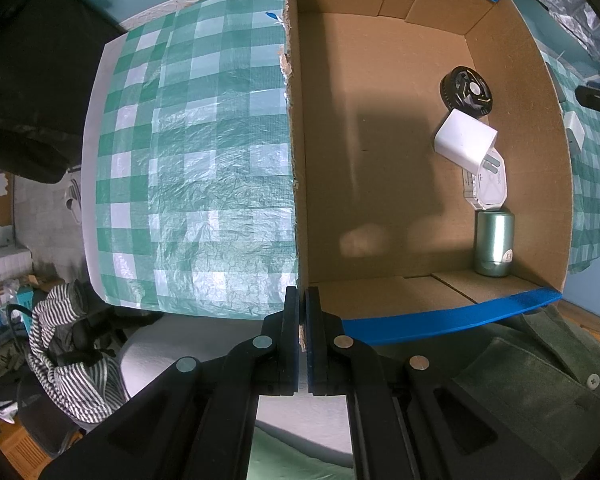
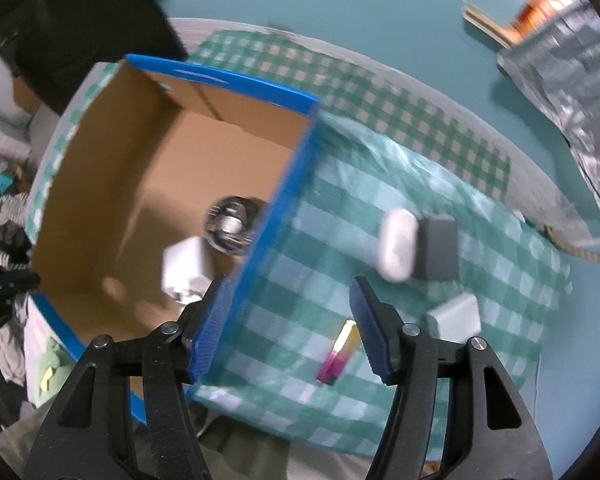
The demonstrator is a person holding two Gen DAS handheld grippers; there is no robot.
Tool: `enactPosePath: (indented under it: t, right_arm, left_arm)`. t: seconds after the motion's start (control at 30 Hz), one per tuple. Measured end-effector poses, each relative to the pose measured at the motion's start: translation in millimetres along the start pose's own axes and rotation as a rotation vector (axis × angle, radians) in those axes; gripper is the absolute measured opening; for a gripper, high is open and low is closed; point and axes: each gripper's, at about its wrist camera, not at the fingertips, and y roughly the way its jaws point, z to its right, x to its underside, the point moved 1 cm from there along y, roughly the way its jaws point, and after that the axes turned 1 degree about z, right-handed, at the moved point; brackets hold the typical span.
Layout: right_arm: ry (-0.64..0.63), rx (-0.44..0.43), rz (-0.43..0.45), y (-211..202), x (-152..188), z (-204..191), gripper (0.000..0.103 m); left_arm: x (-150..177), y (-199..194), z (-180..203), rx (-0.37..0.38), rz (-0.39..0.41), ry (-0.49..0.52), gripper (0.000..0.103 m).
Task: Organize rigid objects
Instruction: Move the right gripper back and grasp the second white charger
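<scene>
Left tongs (image 1: 303,304) pinching corrugated cardboard box (image 1: 380,120) wall; ribbed right tongs (image 2: 290,324) spread, empty.

Both are black plastic scissor-linkage frames with round silver pivot pins. The left tool (image 1: 303,320) has black fingers faced with thin blue pads; the right tool (image 2: 292,328) carries ribbed blue pads (image 2: 370,328) on black arms.

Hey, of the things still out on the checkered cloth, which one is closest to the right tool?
The pink and yellow stick, lying just inside the right tool's open fingers. The white oval case, dark grey block and pale block sit farther out.
</scene>
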Motion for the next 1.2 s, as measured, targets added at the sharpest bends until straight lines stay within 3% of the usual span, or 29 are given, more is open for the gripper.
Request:
enactPosePath:
  t: [0.43,0.53,0.77,0.97,1.2]
  right_arm:
    - [0.183,0.100,-0.067,24.9,29.8,92.4,0.064]
    - [0.245,0.116,-0.081,32.5,36.0,116.0,0.069]
    - [0.478,0.100,-0.112,51.6,49.4,173.8,0.073]
    - [0.603,0.093,-0.138,67.8,53.7,197.1,0.073]
    - [0.698,0.109,-0.161,82.3,58.6,197.6,0.073]
  left_arm:
    - [-1.2,-0.2,-1.2,-0.004,-0.002,0.002,0.003]
    - [-1.3,-0.2,-1.1,-0.004,-0.002,0.001,0.003]
    - [-0.9,0.6,-2.5,-0.008,-0.004,0.005,0.003]
    - [-0.7,0.4,-2.4,-0.009,-0.004,0.003,0.003]
    - [0.2,0.8,-0.4,-0.018,-0.005,0.006,0.003]
